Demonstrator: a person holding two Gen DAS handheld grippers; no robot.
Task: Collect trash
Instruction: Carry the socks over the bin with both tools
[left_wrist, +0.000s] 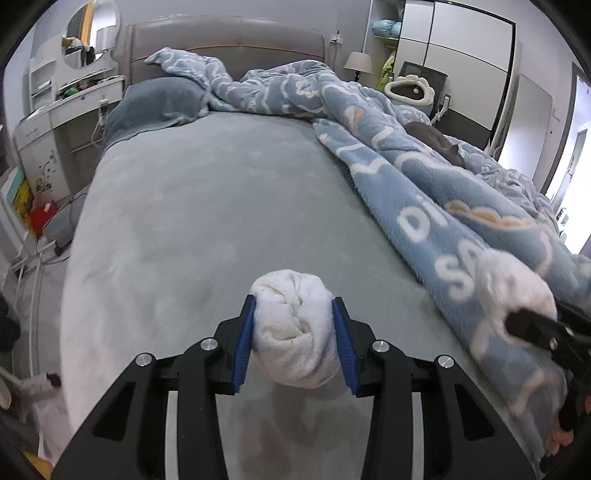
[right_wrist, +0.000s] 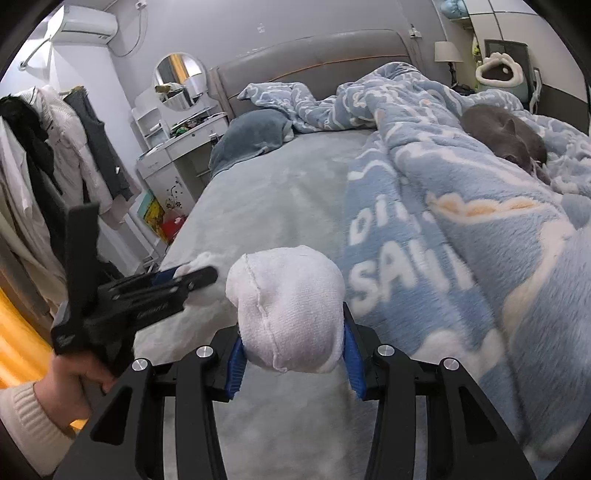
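Observation:
My left gripper (left_wrist: 294, 301) is shut on a rolled white sock (left_wrist: 295, 332), whose bundle bulges between the blue pads just above the grey bed sheet (left_wrist: 207, 206). At the right edge of that view my right gripper (left_wrist: 554, 317) grips a second white sock (left_wrist: 513, 284) over the blue blanket (left_wrist: 424, 184). In the right wrist view the right gripper (right_wrist: 291, 325) is shut on that white sock (right_wrist: 288, 295), which covers its fingertips. The left gripper (right_wrist: 207, 275), held by a hand (right_wrist: 74, 384), is at the left with its white sock (right_wrist: 201, 260) partly hidden.
A grey cat (right_wrist: 506, 133) lies curled on the rumpled blanket at the far right. A blue-grey pillow (left_wrist: 159, 103) rests by the headboard. A white dresser with a round mirror (left_wrist: 88, 33) stands left of the bed. Clothes hang on a rack (right_wrist: 55, 147).

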